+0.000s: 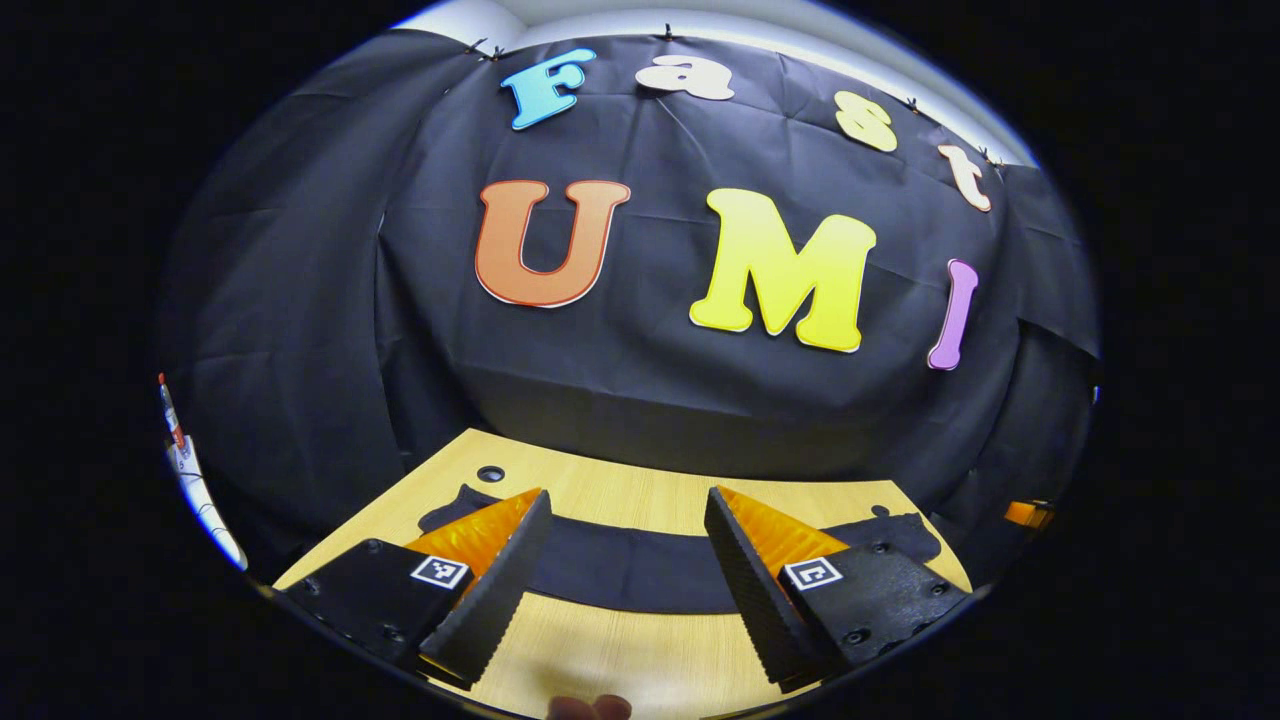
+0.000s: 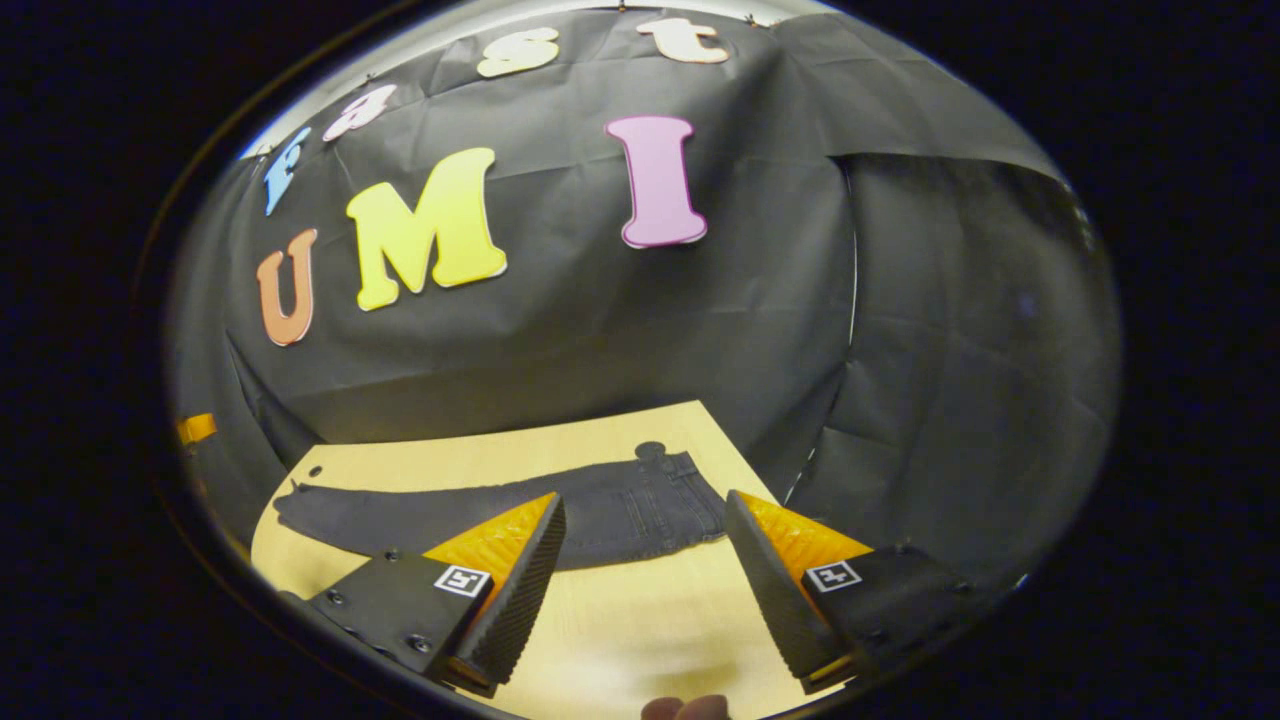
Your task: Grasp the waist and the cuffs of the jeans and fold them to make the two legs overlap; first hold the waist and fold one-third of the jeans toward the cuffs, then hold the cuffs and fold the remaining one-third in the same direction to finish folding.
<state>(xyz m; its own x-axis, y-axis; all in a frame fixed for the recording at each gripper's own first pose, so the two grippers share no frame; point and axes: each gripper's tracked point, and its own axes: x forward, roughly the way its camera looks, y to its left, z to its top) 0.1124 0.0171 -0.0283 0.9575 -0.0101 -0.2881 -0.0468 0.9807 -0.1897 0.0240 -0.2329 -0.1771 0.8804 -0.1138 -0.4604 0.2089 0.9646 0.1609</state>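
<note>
a recording booth: black cloth wall (image 1: 640, 380) behind wooden table (image 1: 640, 660).

Left gripper (image 1: 628, 520): I have it raised, its fingers (image 1: 490, 590) spread wide apart with nothing between them, aimed forward and slightly down. Fingertip (image 1: 590, 708) of my holding hand peeks in at the bottom edge of the left gripper view.

Right gripper (image 2: 645, 525): same pose, raised, fingers (image 2: 515, 590) parted wide and gripping nothing. Fingertip (image 2: 685, 708) of my hand visible at the bottom edge of the right gripper view.
</note>
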